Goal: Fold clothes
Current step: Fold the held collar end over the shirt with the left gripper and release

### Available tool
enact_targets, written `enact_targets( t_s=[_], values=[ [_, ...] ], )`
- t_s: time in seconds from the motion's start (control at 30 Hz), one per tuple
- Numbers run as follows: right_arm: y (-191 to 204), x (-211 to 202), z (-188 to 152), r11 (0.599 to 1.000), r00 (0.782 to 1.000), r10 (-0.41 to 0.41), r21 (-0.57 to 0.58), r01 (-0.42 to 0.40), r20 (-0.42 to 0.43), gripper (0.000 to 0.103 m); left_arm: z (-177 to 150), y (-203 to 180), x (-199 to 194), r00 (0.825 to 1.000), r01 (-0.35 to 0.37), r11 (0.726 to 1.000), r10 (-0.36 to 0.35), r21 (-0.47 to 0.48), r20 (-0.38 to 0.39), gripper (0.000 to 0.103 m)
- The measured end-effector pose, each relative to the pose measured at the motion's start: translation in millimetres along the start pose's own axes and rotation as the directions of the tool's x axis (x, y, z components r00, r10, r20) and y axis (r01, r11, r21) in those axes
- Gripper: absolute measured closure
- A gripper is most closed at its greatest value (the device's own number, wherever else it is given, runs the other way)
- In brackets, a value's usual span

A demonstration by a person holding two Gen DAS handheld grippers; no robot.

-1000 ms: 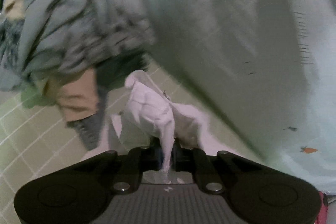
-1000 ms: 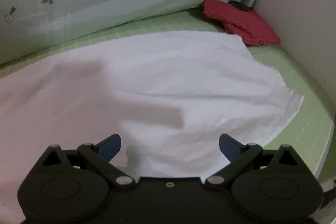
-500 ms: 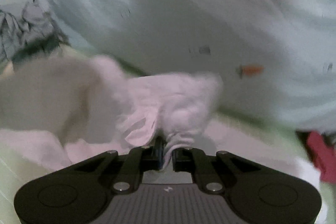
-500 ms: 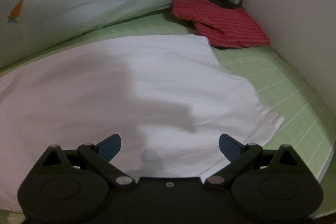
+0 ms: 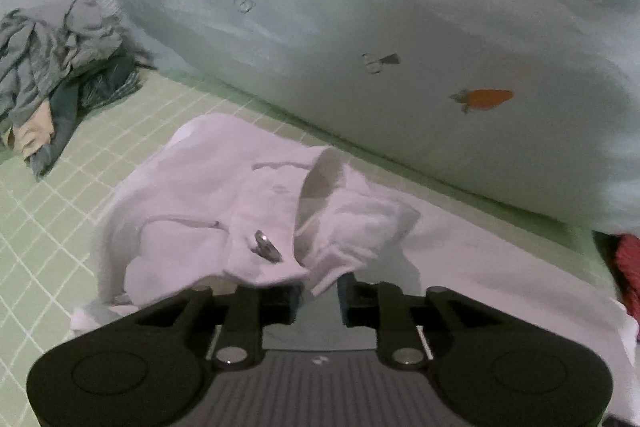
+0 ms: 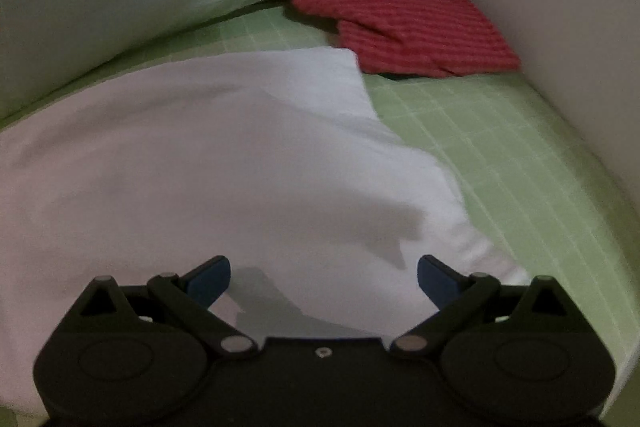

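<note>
A white garment [image 5: 224,195] lies on the green checked sheet, its near part bunched in folds with a small metal zipper pull [image 5: 266,247] showing. My left gripper [image 5: 318,297] sits right at that bunch with its jaws opening. A flap of white cloth hangs at the gap, and the pads do not press on it. In the right wrist view the same white garment [image 6: 224,163] is spread flat. My right gripper [image 6: 324,273] hovers open over its near edge, with nothing between the blue pads [image 6: 210,281].
A heap of grey and dark clothes [image 5: 60,67] lies at the far left. A large pale quilt with carrot prints [image 5: 400,27] runs along the back. A folded red striped garment [image 6: 400,23] rests near the white wall [image 6: 560,27]. The green sheet [image 6: 500,147] shows on the right.
My left gripper swept away from the clothes heap with the pinched white cloth, laid it over the spread garment, and parted its jaws. My right gripper slid along the garment toward its corner.
</note>
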State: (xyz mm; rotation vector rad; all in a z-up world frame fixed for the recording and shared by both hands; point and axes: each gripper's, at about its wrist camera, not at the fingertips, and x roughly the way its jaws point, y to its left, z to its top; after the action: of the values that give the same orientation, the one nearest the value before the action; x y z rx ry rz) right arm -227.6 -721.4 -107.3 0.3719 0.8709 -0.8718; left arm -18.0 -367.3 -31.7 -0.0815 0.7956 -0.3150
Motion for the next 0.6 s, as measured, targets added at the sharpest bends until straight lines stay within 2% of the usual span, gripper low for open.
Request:
enact_targets(
  t_s=[0.1,0.2,0.33,0.43,0.53,0.6],
  values=[
    [10,-2,3,1.000,1.000,0.026,-0.013,-0.026,0.018,0.002,3,5,-18,0.994,0.105,0.994,-0.104,-0.018,0.022,0.059],
    [18,-4,3,0.999,0.999,0.037,-0.029,-0.037,0.023,0.002,11,7,-31,0.991,0.122,0.993,-0.121,0.000,0.053,0.056],
    [19,-2,-3,0.999,1.000,0.027,-0.025,-0.027,0.003,0.002,26,21,-33,0.993,0.063,0.998,-0.065,0.023,0.096,0.051],
    [15,-2,-4,1.000,1.000,0.005,-0.007,-0.005,-0.007,0.002,37,47,-26,0.994,0.018,0.999,-0.013,-0.044,0.111,0.048],
    [10,-1,-2,1.000,1.000,-0.026,0.017,0.027,-0.009,0.002,40,74,-7,0.993,-0.088,0.990,0.096,-0.111,0.068,0.048],
    [6,1,-1,0.998,0.999,-0.048,0.032,0.048,-0.010,0.002,40,89,12,0.985,-0.169,0.976,0.170,-0.134,-0.002,0.048]
  ],
)
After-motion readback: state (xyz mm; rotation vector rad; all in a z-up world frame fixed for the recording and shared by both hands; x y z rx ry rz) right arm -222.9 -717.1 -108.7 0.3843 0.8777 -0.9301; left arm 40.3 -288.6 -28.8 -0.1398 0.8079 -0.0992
